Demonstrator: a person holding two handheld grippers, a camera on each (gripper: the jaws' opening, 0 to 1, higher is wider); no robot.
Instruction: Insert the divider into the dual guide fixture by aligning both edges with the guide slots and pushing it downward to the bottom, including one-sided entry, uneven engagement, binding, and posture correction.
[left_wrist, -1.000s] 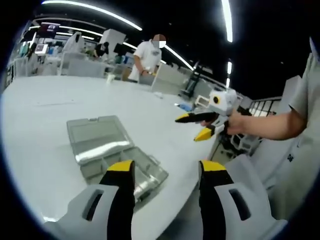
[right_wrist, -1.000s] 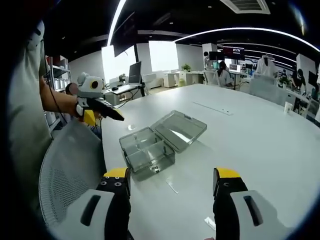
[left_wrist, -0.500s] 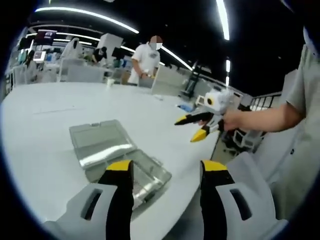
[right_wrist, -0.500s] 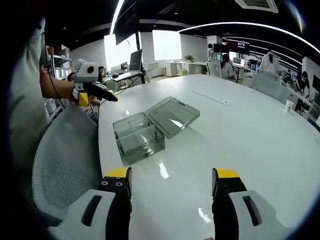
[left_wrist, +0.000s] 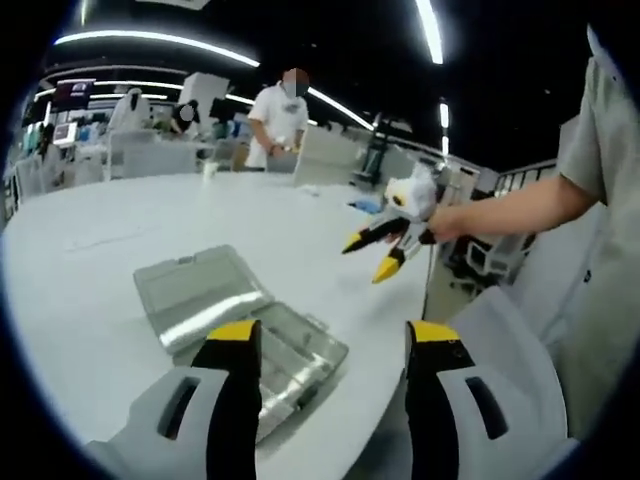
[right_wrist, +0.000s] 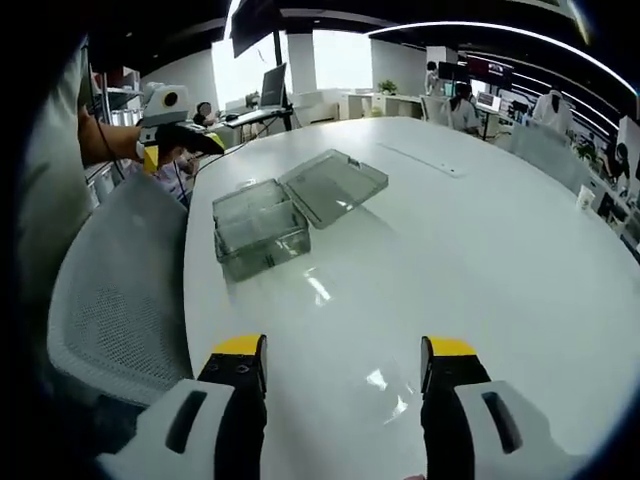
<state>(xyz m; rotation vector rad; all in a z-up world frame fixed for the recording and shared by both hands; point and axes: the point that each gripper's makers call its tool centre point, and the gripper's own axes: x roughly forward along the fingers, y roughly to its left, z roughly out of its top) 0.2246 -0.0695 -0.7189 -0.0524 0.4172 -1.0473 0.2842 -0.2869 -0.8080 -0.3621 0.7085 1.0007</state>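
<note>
Both grippers were open, nothing held. Vs. 1 s ago, right gripper (right_wrist: 340, 365) had pulled back over bare table (right_wrist: 480, 230); the box (right_wrist: 258, 228) sat farther off, up-left in its view. Left gripper (left_wrist: 325, 350) had kept hovering just above the box (left_wrist: 290, 360) near the table edge, lid (left_wrist: 195, 292) flat beside it. Mesh chair (right_wrist: 115, 290) stood at the edge by the box. Left view showed a standing person (left_wrist: 275, 115) across the room; right view didn't. Divider: couldn't make it out.
</note>
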